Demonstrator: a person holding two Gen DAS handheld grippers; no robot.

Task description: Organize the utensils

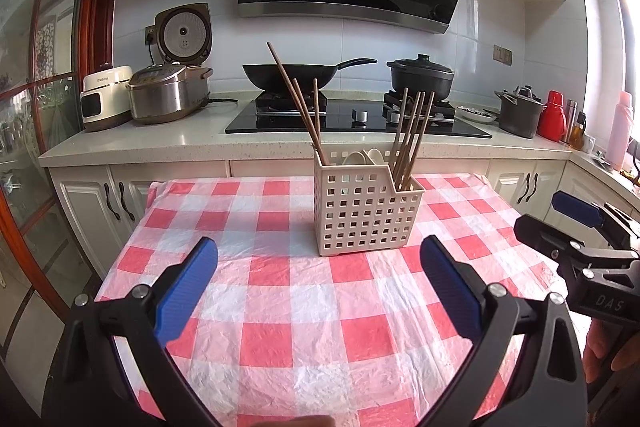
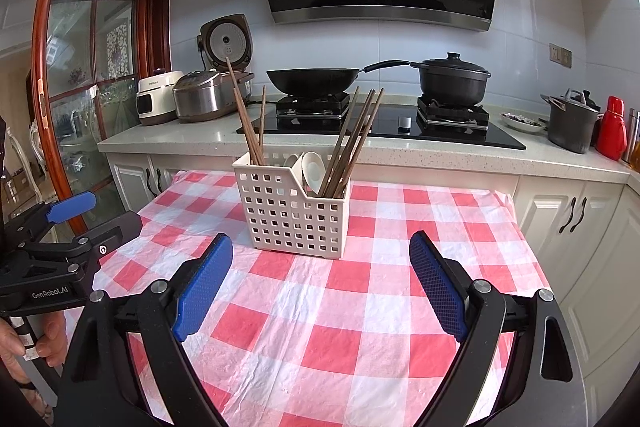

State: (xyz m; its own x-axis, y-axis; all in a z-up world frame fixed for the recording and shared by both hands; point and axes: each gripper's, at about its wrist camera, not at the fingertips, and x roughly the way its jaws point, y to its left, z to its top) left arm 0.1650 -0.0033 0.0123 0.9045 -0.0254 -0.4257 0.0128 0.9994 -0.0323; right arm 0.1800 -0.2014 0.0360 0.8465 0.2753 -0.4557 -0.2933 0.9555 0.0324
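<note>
Red-and-white checked tablecloth (image 1: 280, 287) fills the lower frame, kitchen counter (image 1: 180, 143) behind. Centre frame stands the cream utensil basket (image 1: 366, 215), holding chopsticks (image 1: 412, 135) at both ends and white spoons (image 2: 314, 169) between. Left gripper (image 1: 320, 291) and right gripper (image 2: 322, 285) hover near it, jaws wide, empty.

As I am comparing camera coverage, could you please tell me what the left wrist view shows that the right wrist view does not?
Only the left wrist view shows the pink bottle at the far right of the counter. Only the right wrist view shows "GenRobot.AI" on the left claw. Both show the white basket on the checked tablecloth, holding chopsticks and white spoons, with both claws open.
</note>
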